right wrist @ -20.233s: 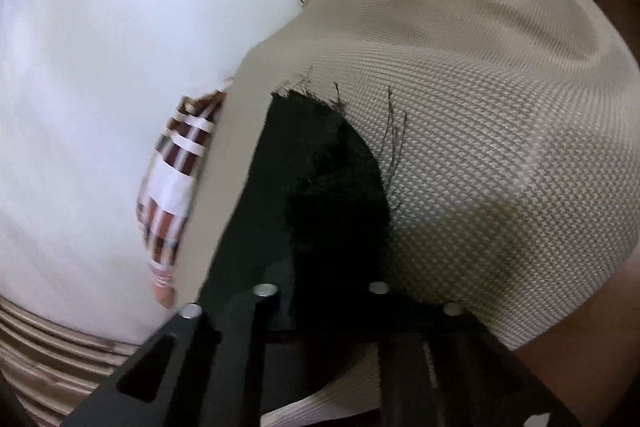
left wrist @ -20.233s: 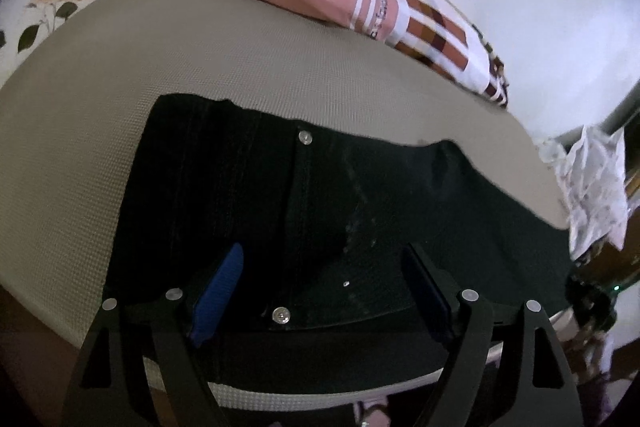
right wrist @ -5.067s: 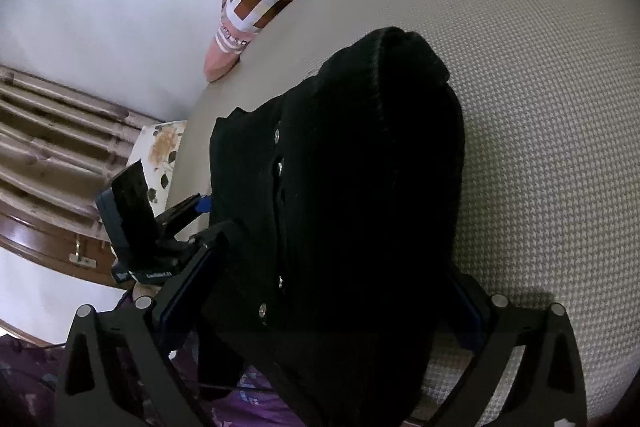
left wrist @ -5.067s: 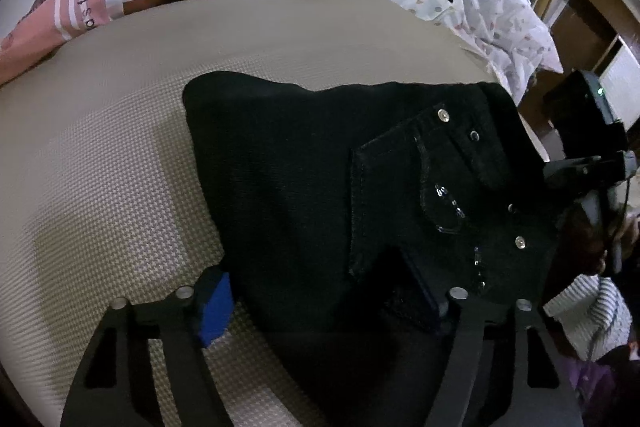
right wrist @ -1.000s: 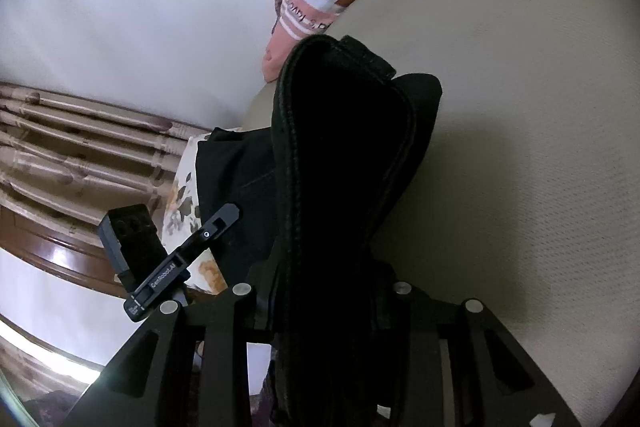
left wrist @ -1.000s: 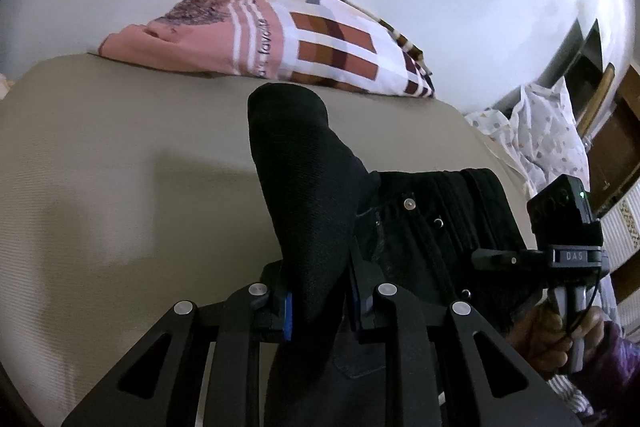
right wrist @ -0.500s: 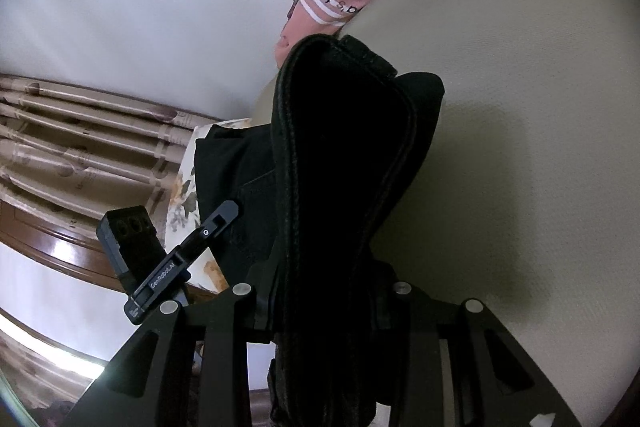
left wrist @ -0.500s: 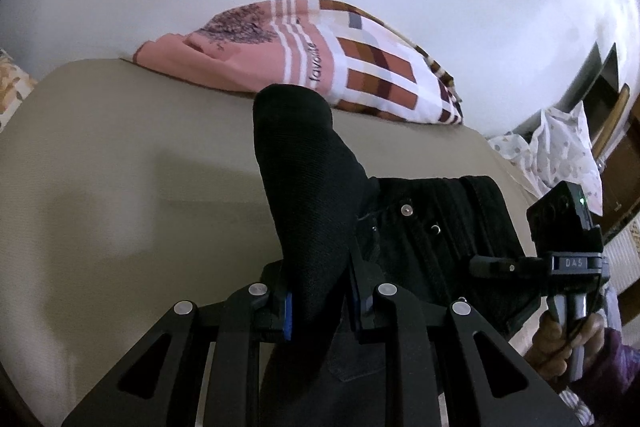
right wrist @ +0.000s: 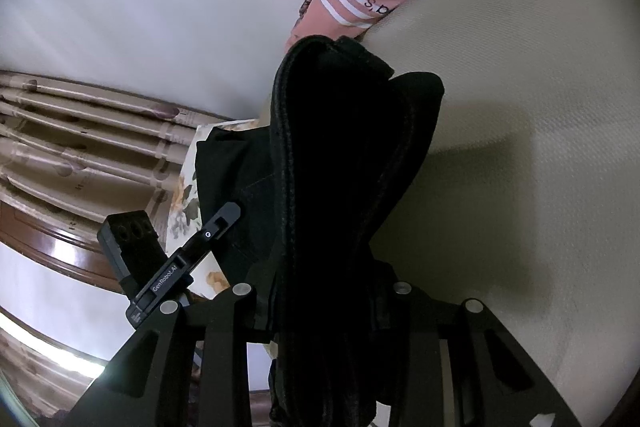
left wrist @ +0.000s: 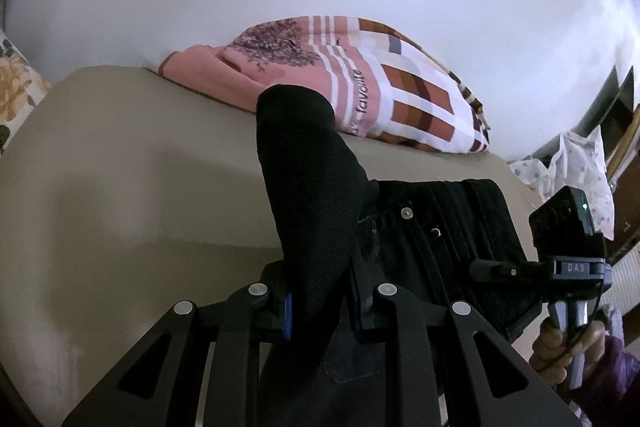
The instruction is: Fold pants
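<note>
The black pants point(left wrist: 316, 195) are folded into a thick bundle and held up off the beige bed point(left wrist: 120, 167). My left gripper point(left wrist: 320, 301) is shut on one end of the bundle, which sticks up past the fingers. The waistband with metal buttons point(left wrist: 436, 223) hangs to the right of it. My right gripper point(right wrist: 320, 301) is shut on the other end of the pants point(right wrist: 336, 163), where thick seams show. The right gripper also shows in the left wrist view point(left wrist: 568, 255), and the left gripper in the right wrist view point(right wrist: 176, 263).
A pink, white and brown checked blanket point(left wrist: 360, 83) lies at the bed's far edge against the white wall. A floral pillow point(left wrist: 12, 87) is at the left. A spotted white cloth point(left wrist: 580, 167) and wooden furniture stand at the right.
Both grippers stay shut on the pants and have lifted the bundle higher; the views have tilted up toward the wall and the blanket sits lower in frame.
</note>
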`<control>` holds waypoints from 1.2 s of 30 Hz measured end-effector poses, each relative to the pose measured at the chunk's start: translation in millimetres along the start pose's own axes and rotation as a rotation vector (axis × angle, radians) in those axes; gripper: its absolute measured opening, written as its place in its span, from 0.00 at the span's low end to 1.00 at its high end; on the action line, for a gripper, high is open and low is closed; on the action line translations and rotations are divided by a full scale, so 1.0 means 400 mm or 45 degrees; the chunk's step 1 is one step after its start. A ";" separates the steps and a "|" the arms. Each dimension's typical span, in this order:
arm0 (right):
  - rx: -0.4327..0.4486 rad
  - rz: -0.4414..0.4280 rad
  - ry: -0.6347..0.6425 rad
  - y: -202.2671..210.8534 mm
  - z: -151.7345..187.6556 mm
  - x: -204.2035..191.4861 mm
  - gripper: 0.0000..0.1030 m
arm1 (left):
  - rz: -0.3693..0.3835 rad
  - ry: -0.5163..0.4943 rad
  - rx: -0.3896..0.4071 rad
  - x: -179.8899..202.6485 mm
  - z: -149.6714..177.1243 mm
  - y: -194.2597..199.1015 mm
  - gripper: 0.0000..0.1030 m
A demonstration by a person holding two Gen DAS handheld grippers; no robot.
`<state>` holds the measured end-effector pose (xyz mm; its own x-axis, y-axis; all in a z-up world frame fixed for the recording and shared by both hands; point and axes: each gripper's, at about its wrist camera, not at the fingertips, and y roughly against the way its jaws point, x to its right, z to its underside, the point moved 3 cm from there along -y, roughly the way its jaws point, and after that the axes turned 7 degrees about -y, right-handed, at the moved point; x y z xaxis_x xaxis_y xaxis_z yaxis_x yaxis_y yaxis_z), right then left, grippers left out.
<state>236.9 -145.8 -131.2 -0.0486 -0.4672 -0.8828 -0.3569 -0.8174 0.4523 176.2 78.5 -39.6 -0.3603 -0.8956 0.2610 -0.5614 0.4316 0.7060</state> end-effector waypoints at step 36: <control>-0.016 -0.032 -0.005 -0.020 -0.023 0.017 0.30 | -0.093 0.027 0.028 -0.191 -0.160 -0.109 0.20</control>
<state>248.0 -145.6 -139.5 -0.0437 -0.4454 -0.8942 -0.3466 -0.8327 0.4317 275.7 121.0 -48.1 -0.3017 -0.9269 0.2234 -0.6019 0.3669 0.7092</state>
